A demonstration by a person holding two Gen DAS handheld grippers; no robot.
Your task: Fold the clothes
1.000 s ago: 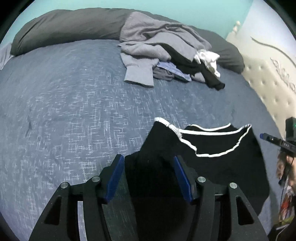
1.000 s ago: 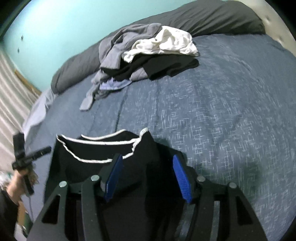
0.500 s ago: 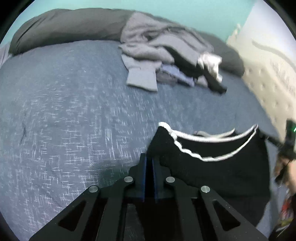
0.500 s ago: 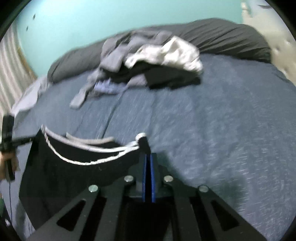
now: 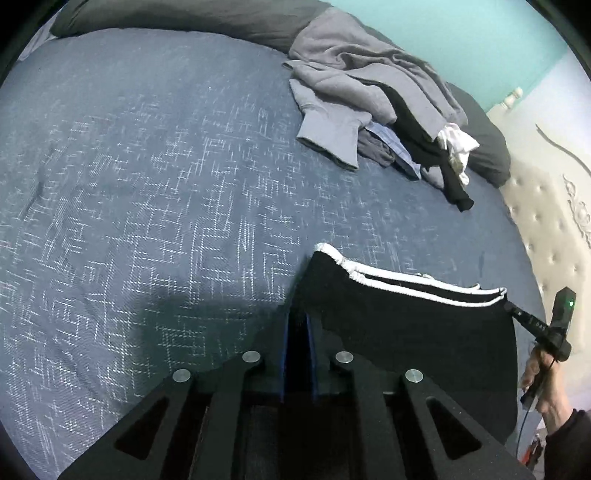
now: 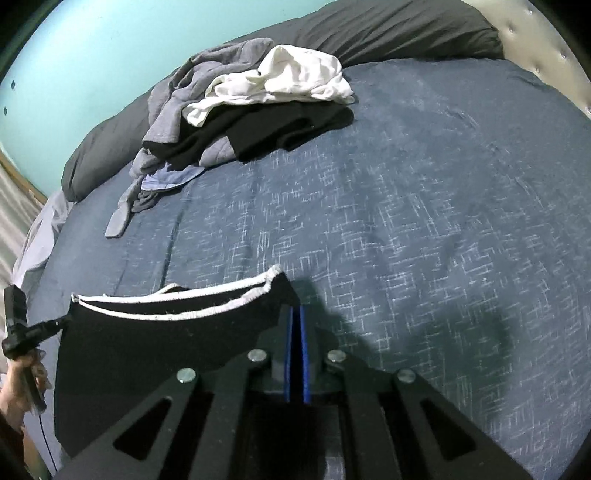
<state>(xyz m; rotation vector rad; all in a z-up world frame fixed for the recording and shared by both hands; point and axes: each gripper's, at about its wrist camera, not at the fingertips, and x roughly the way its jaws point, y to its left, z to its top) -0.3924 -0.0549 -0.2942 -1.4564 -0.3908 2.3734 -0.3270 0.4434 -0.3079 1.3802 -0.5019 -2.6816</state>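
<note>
Both grippers are clamped on the black shorts (image 5: 406, 332), one at each end of the white-trimmed waistband (image 5: 413, 291), and the cloth hangs stretched between them just above the near edge of the bed (image 5: 166, 184). The left gripper (image 5: 297, 325) pinches its corner with the blue pads (image 5: 282, 354) pressed nearly together on the fabric; its jaws have just been easing a little wider, with cloth between them. The right gripper (image 6: 295, 325) bites the opposite corner with its pads all but closed on the fabric, its jaws likewise a touch looser.

The risk is in those grips (each holds only a small bite near the trim). If the left jaws loosen further, that corner could slip out and the shorts would swing down crooked. Pulling the two ends too far apart could also drag the cloth free. Laid down unevenly, the doubled waistband layers could shift and crease. The unfolded pile (image 6: 251, 110) lies well apart, near the pillows (image 6: 406, 33).
</note>
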